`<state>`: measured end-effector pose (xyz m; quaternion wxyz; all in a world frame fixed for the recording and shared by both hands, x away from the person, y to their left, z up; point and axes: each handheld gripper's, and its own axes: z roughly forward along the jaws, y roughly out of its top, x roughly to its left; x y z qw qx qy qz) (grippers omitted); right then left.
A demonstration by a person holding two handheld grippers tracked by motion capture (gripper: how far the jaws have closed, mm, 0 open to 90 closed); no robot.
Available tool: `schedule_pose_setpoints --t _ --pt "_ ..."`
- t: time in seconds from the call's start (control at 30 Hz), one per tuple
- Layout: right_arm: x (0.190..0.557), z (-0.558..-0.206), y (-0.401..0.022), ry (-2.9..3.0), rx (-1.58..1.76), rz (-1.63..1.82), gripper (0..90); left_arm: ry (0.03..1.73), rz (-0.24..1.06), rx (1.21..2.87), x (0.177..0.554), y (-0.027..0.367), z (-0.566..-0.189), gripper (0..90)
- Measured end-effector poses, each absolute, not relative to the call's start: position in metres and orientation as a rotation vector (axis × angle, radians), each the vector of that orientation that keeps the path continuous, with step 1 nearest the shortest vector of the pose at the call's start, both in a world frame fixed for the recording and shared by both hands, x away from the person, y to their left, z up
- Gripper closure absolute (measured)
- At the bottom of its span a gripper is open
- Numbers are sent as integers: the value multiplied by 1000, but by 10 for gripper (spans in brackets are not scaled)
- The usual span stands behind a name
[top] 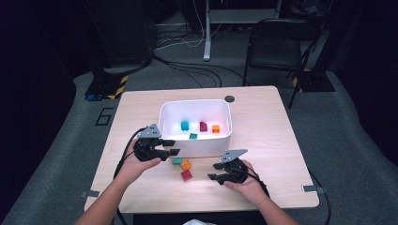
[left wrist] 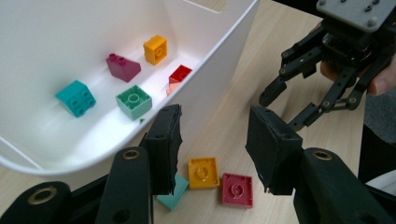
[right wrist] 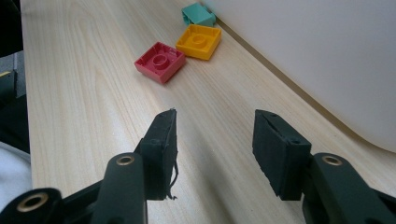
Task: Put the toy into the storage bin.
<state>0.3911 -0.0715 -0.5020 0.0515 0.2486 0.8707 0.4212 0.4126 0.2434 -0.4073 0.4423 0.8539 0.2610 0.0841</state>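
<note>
The left gripper (left wrist: 212, 144) is hovering with jaws parted and empty directly above the yellow brick (left wrist: 203, 172), which is lying on the table (left wrist: 280, 28) beside the white bin (left wrist: 219, 51); the right gripper (right wrist: 215, 149) is resting open nearby.

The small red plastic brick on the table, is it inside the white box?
No, the small red plastic brick lies on the wooden table outside the white plastic box, beside a yellow brick.
</note>
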Motion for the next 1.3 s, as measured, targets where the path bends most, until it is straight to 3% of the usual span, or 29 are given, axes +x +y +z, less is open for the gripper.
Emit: schedule_pose_setpoints --t 0.53,1.3 --pt "391 -503 -71 2653 751 1281 495 679 155 2160 406 239 -463 540" --pt "391 -503 -71 2654 759 1285 493 636 118 2255 394 211 -503 520"
